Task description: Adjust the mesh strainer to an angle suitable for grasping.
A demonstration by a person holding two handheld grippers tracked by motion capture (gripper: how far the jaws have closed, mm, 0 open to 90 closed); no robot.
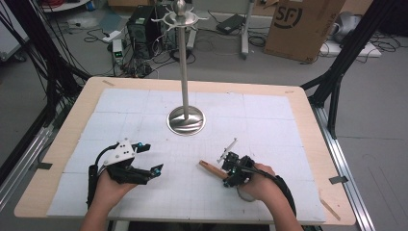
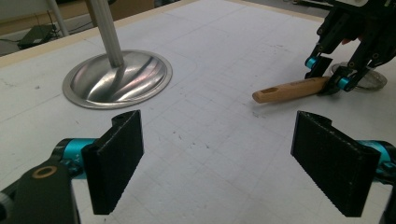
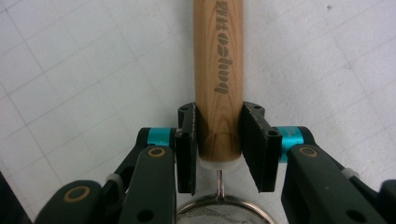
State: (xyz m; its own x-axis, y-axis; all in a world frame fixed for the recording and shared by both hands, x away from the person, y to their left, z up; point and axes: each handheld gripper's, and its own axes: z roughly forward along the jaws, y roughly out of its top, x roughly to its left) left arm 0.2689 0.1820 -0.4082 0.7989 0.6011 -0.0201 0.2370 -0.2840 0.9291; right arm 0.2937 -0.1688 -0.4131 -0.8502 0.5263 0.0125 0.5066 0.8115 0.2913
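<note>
1. Lay flat on the white mat of the counter point(image 1: 62, 144), toward its near right part: a small strainer with a wooden handle point(image 3: 218, 70), handle end pointing toward the counter's middle.
2. Carried printed lettering along the handle; joined by a thin metal stem to the mesh bowl point(image 3: 224, 212) at the bottom edge of the right gripper view.
3. Straddled at the bowl end of the handle by the right hand-held gripper point(image 3: 218, 149), one black pad on each side, closed in against the wood or very nearly so; cannot tell for sure whether pressing.
4. Seen likewise from the left gripper view: right hand-held gripper point(image 2: 329, 77) down over the handle point(image 2: 289, 89) on the mat.
5. Rested toward the near left part of the counter: left hand-held gripper point(image 1: 153, 159), jaws spread wide with nothing between the pads point(image 2: 116, 158).
6. Stood beyond the middle of the counter, toward the far edge: a metal stand point(image 1: 186, 120) with round base, upright pole and hooks at the top.
</note>
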